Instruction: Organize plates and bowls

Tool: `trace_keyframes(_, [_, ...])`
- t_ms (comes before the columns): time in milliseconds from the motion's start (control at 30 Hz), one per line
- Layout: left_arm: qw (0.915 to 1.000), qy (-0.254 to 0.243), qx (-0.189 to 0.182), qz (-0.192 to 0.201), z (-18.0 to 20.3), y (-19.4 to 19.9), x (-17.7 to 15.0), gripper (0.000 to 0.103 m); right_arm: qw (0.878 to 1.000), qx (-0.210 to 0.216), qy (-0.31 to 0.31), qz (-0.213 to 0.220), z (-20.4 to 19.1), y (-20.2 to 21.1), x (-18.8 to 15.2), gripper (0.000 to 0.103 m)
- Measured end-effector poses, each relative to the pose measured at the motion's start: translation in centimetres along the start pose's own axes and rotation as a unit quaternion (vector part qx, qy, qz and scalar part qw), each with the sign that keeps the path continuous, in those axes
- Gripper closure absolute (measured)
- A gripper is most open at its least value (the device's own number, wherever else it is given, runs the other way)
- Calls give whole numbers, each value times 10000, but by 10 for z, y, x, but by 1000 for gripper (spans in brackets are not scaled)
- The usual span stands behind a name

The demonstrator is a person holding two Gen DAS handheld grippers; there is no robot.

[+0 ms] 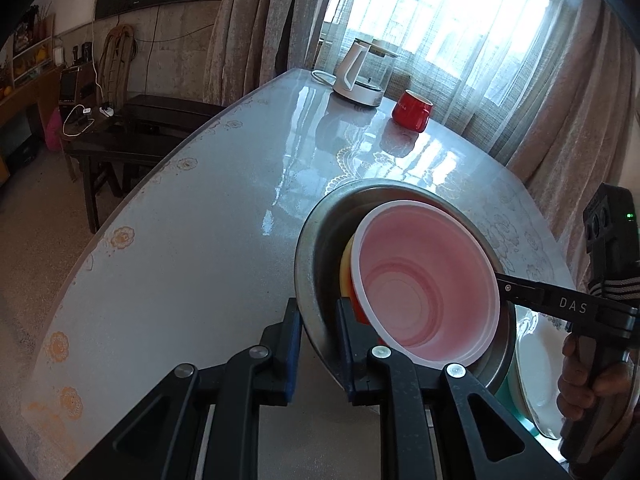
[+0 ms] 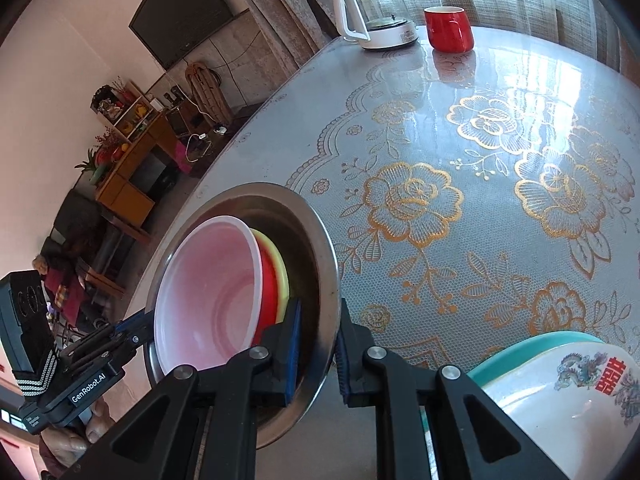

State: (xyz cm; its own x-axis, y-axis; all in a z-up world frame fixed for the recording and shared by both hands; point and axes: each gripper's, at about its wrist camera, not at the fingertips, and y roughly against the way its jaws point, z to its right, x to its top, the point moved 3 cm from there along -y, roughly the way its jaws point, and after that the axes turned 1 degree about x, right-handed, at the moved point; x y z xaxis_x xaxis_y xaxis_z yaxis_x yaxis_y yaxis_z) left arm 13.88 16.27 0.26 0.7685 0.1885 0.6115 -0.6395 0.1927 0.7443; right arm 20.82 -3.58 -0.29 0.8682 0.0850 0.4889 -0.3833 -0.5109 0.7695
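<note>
left wrist: close, down-forward | right wrist: same | shared: steel basin (image 1: 320, 248) between them

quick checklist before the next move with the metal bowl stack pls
1. Left gripper shut on the round stainless steel bowl's rim: ok.
2. Right gripper shut on the opposite rim: ok.
3. Pink plastic bowl nested inside over the red bowl and the yellow bowl: ok, though it sits tilted.
4. Steel bowl lifted off the floral-cloth table: cannot tell.
5. White patterned dish on the teal plate close beside the right gripper: not ok, mind it.
</note>
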Motion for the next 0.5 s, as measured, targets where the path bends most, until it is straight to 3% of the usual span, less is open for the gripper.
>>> trace_keyframes(267, [9991,-237,-302,203,20,22,3,85,9994,58,-15,354,1,33,-5,87])
trace_keyframes(500, [9940,-671,-807,302,59,36,1,85,9976,-25,-151,678,18,74,-20,87])
